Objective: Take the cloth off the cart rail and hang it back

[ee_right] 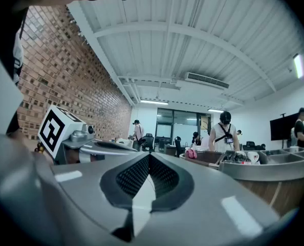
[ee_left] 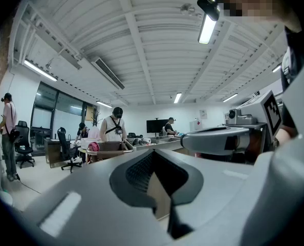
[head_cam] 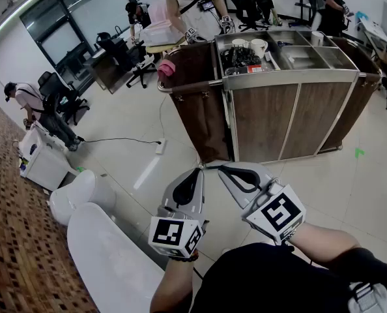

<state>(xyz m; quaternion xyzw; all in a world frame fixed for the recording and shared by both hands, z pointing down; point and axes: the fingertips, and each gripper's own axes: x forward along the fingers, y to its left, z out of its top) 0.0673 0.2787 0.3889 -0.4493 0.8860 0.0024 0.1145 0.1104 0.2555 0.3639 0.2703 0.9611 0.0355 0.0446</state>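
Left gripper (head_cam: 197,172), right gripper (head_cam: 222,169): two, both clenched, empty; one cloth (head_cam: 167,66) on cart rail (head_cam: 188,87).

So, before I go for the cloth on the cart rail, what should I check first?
1. Pink cloth on the curved brown cart rail: ok.
2. Left gripper empty: ok, jaws together.
3. Right gripper empty: ok, jaws together.
4. Jaws opened for the grasp: not ok.
5. Cloth within reach: not ok, cart stands well ahead.
6. Floor path free: not ok, white power strip and cable lie there.
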